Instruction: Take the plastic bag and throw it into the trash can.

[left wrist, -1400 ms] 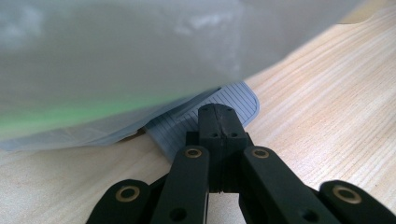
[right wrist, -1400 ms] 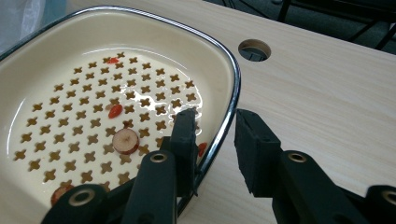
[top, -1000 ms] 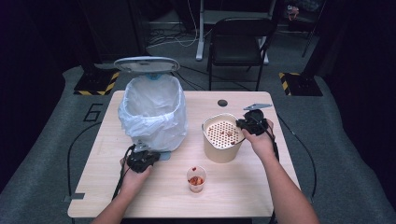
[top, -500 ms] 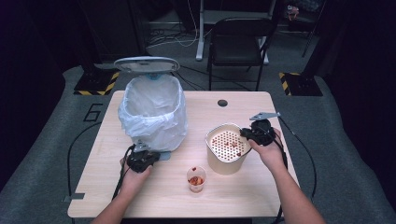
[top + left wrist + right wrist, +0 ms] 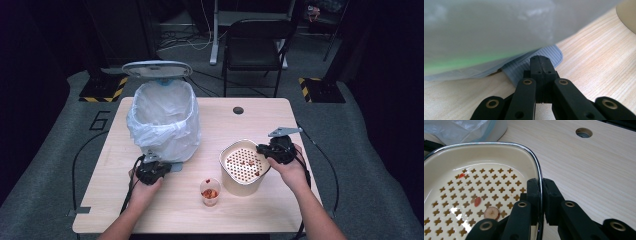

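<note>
bin [image 5: 162, 117]: 1 | strainer pot [image 5: 243, 166]: 1 | cup [image 5: 210, 192]: 1 | grippers: 2 | chair [image 5: 257, 47]: 1 | food scraps in pot: apparently 4

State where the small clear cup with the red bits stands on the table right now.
In the high view the small clear cup stands near the front edge of the table, just left of the cream strainer bowl and right of the left gripper.
</note>
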Action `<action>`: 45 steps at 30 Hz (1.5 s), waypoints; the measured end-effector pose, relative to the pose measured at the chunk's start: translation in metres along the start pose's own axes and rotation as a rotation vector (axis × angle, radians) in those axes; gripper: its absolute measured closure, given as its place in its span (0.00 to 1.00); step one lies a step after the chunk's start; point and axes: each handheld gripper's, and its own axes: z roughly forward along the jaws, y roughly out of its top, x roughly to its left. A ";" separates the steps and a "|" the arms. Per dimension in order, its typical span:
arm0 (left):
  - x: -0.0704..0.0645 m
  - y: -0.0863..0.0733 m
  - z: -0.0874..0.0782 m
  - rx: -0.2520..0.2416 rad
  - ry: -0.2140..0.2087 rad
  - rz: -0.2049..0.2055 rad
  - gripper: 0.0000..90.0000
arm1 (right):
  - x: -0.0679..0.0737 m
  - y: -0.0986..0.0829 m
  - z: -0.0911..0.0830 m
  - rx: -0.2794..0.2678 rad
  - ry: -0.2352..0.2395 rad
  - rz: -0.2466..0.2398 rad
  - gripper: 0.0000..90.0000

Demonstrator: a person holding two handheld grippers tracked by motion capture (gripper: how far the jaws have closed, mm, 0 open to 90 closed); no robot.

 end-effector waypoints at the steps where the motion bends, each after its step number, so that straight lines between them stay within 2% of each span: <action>1: 0.000 0.000 0.000 -0.001 0.001 0.000 1.00 | 0.000 0.000 0.000 -0.001 0.000 0.000 0.93; 3: 0.000 0.000 0.000 -0.001 -0.002 -0.002 1.00 | 0.000 0.000 0.001 -0.005 0.000 0.000 0.93; 7: 0.001 0.000 0.000 0.007 -0.002 0.007 1.00 | 0.002 0.002 -0.001 -0.028 0.008 0.004 0.80; 10: 0.000 0.000 0.000 -0.001 0.000 -0.002 1.00 | 0.006 0.006 -0.005 -0.041 0.008 0.010 0.71; 15: 0.000 0.000 0.000 0.000 0.001 0.003 1.00 | 0.014 0.012 -0.018 -0.085 0.003 -0.001 0.61; 20: 0.000 0.000 0.000 0.000 -0.001 -0.001 1.00 | 0.034 0.020 -0.036 -0.132 0.030 -0.035 0.61; 26: 0.000 0.000 0.000 0.001 0.003 0.000 1.00 | 0.061 0.022 -0.047 -0.167 0.098 -0.073 0.60; 35: 0.000 0.000 0.000 0.000 -0.001 -0.001 1.00 | 0.099 0.017 -0.047 -0.178 0.185 -0.135 0.61; 42: 0.001 0.000 -0.001 0.010 -0.001 0.009 1.00 | 0.119 0.005 -0.042 -0.172 0.235 -0.143 0.59; 44: 0.001 0.000 0.000 0.007 0.001 0.009 1.00 | 0.128 0.001 -0.041 -0.168 0.253 -0.158 0.57; 45: -0.001 -0.001 0.001 0.001 -0.008 -0.026 1.00 | 0.131 -0.001 -0.041 -0.165 0.261 -0.161 0.56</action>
